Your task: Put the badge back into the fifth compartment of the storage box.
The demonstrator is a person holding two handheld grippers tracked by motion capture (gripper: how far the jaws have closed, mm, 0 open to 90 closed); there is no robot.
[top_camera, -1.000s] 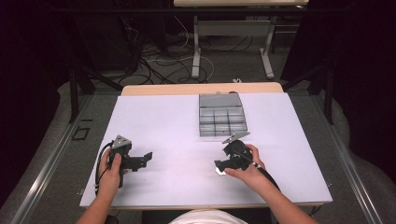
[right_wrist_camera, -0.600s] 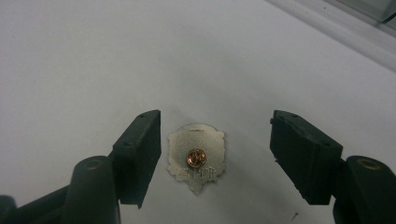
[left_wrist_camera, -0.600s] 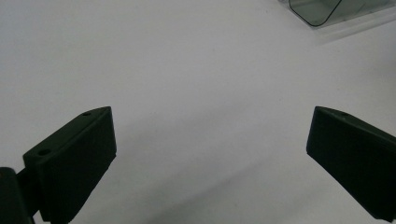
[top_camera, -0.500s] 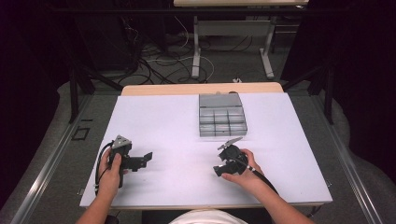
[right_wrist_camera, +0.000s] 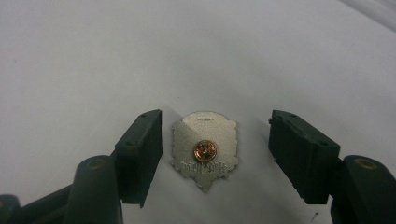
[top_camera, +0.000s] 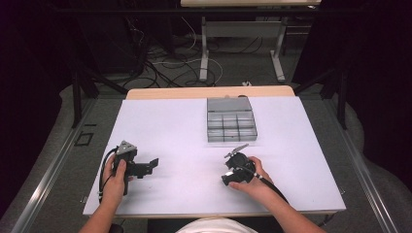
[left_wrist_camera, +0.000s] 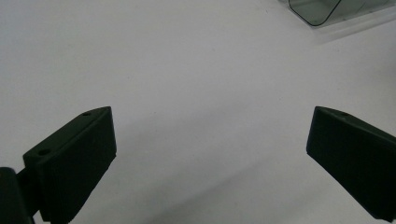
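Both jaws of right gripper [right_wrist_camera: 215, 156] just narrowing, not touching face-down pin badge [right_wrist_camera: 204, 148]; gap at 3 o'clock wider—badge may skid. Left gripper [left_wrist_camera: 210, 154] wide, empty.

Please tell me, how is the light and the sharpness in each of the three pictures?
High view: white table bright, room behind dark, picture soft. Left gripper view: even light, faint shadow below, clear box slightly blurred. Right gripper view: metal pin fairly sharp, its engraved text unreadable; right gripper dark.
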